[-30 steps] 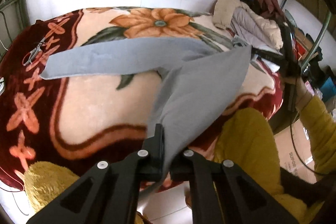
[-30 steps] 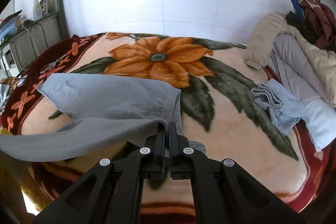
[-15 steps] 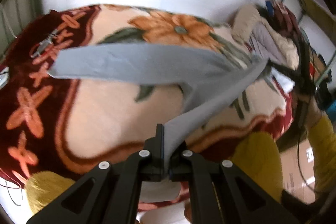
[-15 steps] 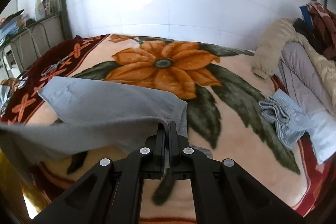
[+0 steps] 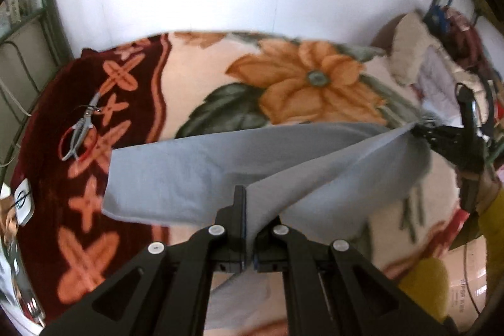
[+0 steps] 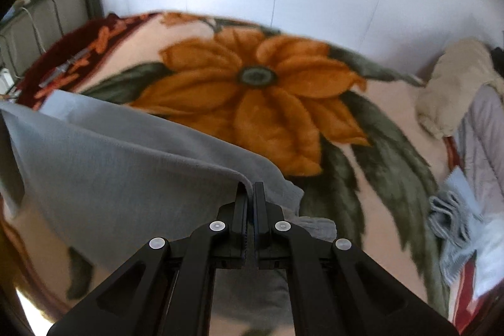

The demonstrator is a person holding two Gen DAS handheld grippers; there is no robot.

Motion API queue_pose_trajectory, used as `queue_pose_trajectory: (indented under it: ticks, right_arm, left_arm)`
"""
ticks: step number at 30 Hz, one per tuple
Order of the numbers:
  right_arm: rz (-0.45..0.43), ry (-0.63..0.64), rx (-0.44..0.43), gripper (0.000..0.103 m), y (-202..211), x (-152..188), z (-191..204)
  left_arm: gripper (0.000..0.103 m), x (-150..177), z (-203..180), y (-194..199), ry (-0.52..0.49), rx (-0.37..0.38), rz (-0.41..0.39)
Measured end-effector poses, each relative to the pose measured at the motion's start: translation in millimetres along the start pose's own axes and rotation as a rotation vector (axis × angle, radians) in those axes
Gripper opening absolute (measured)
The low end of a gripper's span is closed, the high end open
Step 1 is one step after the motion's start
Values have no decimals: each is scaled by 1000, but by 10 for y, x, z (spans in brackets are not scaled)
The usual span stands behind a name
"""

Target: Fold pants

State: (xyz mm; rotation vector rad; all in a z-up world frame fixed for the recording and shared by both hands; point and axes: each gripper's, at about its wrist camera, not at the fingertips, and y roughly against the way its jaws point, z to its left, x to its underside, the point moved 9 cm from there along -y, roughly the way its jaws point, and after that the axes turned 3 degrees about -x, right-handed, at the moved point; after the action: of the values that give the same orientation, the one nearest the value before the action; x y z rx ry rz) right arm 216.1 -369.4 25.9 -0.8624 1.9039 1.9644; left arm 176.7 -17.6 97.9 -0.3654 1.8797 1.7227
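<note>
Left wrist view: left gripper point(image 5: 249, 229) jaws clamped on grey pants point(image 5: 195, 175), one leg flat on blanket point(image 5: 201, 77), other leg lifted taut to right gripper point(image 5: 419, 129) far right, scissors point(image 5: 78, 131) left; right wrist view: right gripper point(image 6: 249, 203) jaws pinching pants point(image 6: 119, 166) edge, cloth draped near left, striped cloth point(image 6: 453, 216) right.

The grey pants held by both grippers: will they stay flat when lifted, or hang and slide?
The grey pants are probably floppy: between the left gripper and the right gripper the cloth sags and drapes. They seem light, since thin pinches hold a whole leg up. On the fuzzy blanket they would likely drag rather than slide.
</note>
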Motion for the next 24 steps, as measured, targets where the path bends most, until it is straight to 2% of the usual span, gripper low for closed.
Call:
queue_pose_trajectory:
  ticks: [6,10,13,17,19,20,21,24]
  right_arm:
    - [108,1,21,3,-730,72,-32]
    - [115,-7,43,3,-892,151,-54]
    - [113,-35,39,7,-899,159,-73]
    - [130,-41,80,12,-859,133,-65]
    - [130,-42,112,19,-812,96,-57]
    - [125,-45,118,26,-775,80,-46]
    - [117,-49,117,32,-729,57,-18]
    - [89,-41,125,34,-562,-9,102]
  left_arm:
    - [3,-68,281,-1031,65,1,132]
    - [6,-28,351,-1450,68,-4,169]
    - [16,34,402,-1671,73,-12,190]
    - [40,89,492,-1702,100,-12,173]
    - [53,113,558,-1606,122,-1,160]
    - [58,120,585,-1560,129,4,158]
    - [60,134,622,-1492,129,9,154]
    - [62,164,743,-1293,106,-3,139]
